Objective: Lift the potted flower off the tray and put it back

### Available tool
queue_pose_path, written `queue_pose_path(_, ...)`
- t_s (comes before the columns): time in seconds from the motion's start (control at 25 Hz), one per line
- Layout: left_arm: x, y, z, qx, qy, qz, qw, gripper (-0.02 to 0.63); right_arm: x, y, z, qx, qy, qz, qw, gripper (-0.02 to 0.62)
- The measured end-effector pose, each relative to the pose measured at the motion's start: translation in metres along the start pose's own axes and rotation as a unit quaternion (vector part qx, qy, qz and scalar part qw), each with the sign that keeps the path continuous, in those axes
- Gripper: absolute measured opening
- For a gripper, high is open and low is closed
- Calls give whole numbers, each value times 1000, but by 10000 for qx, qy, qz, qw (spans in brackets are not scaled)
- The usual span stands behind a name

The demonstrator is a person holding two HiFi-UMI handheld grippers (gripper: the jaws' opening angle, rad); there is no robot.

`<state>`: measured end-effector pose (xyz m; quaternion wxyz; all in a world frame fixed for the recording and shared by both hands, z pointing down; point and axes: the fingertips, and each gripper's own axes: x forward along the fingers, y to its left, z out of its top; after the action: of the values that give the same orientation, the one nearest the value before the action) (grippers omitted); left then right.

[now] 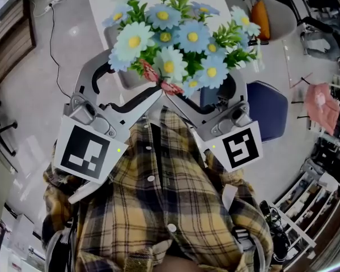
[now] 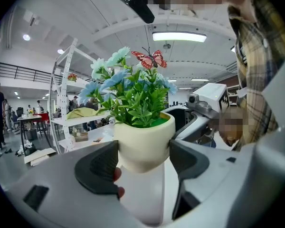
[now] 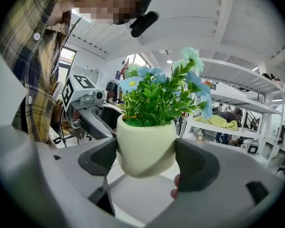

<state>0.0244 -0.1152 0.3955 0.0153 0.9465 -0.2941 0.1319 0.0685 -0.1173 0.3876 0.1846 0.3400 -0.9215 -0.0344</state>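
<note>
My left gripper [image 2: 144, 158] and right gripper [image 3: 146, 159] both pinch the cream pot of the potted flower [image 2: 142, 136]: blue daisies, red butterfly [image 2: 150, 59]. White shelving [image 2: 78, 120] stands behind.

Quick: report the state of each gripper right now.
Left gripper: jaws closed on the potted flower, gripping its cream pot.
Right gripper: jaws closed on the same pot, from the opposite side.
</note>
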Motion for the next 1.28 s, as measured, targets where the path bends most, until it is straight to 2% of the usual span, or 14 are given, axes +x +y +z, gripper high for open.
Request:
queue_pose_path(0.72, 0, 1, -1, 74, 9, -20, 10000, 327, 1, 0, 0, -22, -89, -37, 10000, 374)
queue_pose_path(0.92, -4, 0, 0, 93, 47, -147, 9998, 327, 0, 4, 2, 73, -91, -115, 9999, 374)
queue_pose_path(1.28, -2, 0, -1, 49, -10, 8, 10000, 327, 1, 1, 1, 19, -102, 26, 9999, 374)
